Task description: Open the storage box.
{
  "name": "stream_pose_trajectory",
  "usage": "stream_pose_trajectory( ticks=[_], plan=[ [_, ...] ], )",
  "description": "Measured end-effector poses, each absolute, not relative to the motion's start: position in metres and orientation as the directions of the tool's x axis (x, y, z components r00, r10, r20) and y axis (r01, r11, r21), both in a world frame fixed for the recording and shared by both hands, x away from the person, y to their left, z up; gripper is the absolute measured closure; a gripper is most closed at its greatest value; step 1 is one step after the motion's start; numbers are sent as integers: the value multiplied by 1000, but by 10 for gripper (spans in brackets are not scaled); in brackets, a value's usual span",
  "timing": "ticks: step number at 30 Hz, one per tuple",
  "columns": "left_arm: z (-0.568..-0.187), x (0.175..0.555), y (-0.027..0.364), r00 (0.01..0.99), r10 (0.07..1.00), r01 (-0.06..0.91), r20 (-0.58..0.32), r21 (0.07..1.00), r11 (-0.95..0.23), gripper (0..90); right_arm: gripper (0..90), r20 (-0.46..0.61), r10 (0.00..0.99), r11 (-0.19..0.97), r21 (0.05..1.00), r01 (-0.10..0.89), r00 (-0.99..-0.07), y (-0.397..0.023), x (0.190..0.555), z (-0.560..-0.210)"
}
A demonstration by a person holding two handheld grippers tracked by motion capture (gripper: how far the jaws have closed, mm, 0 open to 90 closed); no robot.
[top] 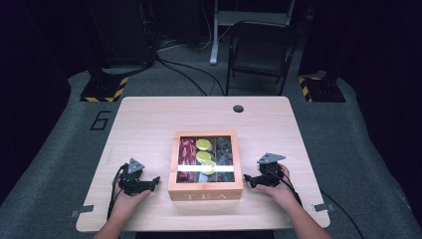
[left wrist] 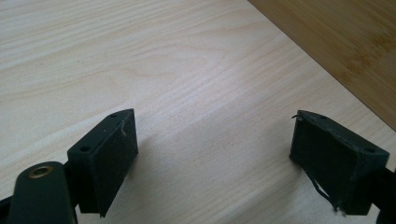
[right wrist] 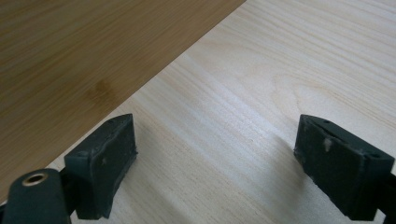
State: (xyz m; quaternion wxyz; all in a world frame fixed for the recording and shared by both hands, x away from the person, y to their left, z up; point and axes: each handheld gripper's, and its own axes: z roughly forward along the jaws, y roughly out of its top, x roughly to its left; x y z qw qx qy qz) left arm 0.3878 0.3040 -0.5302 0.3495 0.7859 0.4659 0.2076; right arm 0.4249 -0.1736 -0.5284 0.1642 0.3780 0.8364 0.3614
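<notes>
The wooden tea box (top: 205, 165) is sitting mid-table with its lid closed, the left gripper (top: 154, 181) resting empty at its 9 o'clock and the right gripper (top: 247, 179) at 3, both with jaws spread wide, about equally near.

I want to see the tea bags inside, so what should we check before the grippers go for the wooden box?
1. Left gripper open with nothing between its jaws: ok, only bare table there in the left gripper view.
2. Right gripper open and empty: ok.
3. Tea box between the two grippers, each pointing at a side wall: ok.
4. Lid closed and flat: ok, as far as the high view shows; the window shows packets inside.
5. Grippers touching the box: not yet; both stand apart from it.
6. Latch or hinge on the lid: cannot tell.
7. Table around the box free of other things: ok.
</notes>
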Motion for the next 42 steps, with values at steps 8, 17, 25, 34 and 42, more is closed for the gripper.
stream_pose_trajectory(
  ticks=[8,17,25,34,42],
  plan=[
    [-530,388,304,477,879,589,1,742,-320,148,122,-1,753,451,729,515,-658,-173,425,-528],
    [-530,388,304,477,879,588,2,742,-321,147,135,-2,758,444,734,514,-653,-173,425,-528],
    [-530,388,304,477,879,589,1,742,-321,147,168,-4,764,438,737,515,-645,-174,425,-528],
    [-527,387,306,468,884,600,-6,736,-313,269,421,7,763,447,717,535,-646,-175,423,-521],
    [-517,385,310,442,893,622,-86,746,-236,386,488,31,774,422,718,553,-632,-181,420,-511]
  ],
)
